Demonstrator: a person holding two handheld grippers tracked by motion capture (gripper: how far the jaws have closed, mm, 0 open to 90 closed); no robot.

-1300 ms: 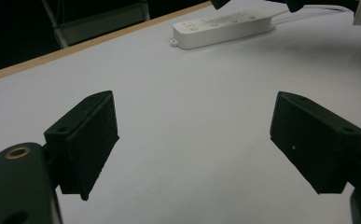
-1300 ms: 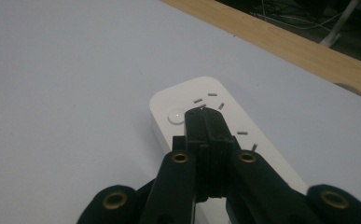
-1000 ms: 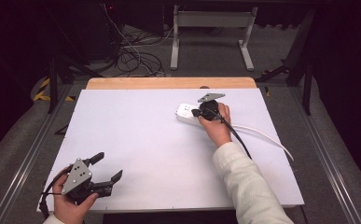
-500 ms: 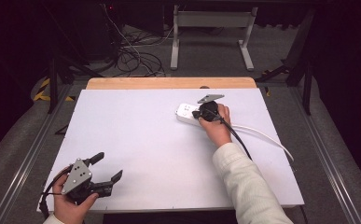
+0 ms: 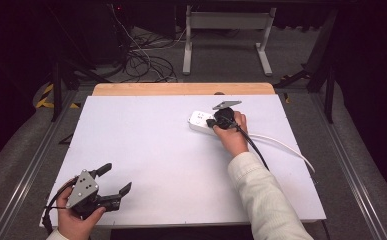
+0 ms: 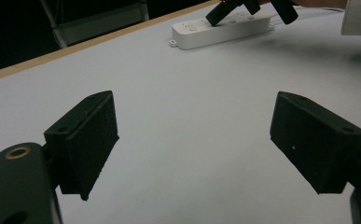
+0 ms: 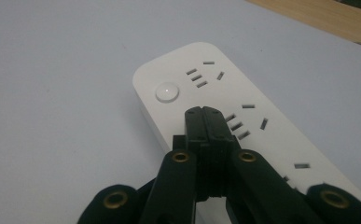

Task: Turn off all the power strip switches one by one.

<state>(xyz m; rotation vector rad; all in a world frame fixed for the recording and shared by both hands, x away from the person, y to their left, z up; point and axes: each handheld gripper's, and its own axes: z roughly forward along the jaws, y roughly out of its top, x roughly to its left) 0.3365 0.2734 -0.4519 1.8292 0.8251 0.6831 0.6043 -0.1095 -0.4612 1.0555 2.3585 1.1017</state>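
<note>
While my right claw (image 7: 207, 111) sits pressed together w/ nothing betw. the pads, I hold it low over the white power strip (image 7: 243, 126), tips just short of the round button (image 7: 167, 91). I can't tell if the tips touch the strip's top or hang just above it. Shut tips make one narrow point, which I judge is why they're closed: a blunt poker for that button, not a pincher. The button lies just ahead of the tips and a bit to the side; socket slots run beside and behind them toward my hand.

In the high view the strip (image 5: 201, 121) lies under the right claw (image 5: 215, 122), its white cord (image 5: 286, 146) trailing back past my sleeve. Strip lies flat on the white table (image 5: 156, 150), so a downward push shouldn't tip it.

My left claw (image 5: 116, 181) is spread wide, holding nothing, parked well apart from the strip at the table's near edge. From its own view, pads (image 6: 88, 140) gape w/ bare table betw. them, strip (image 6: 220, 30) far ahead. I judge it's just kept clear.
</note>
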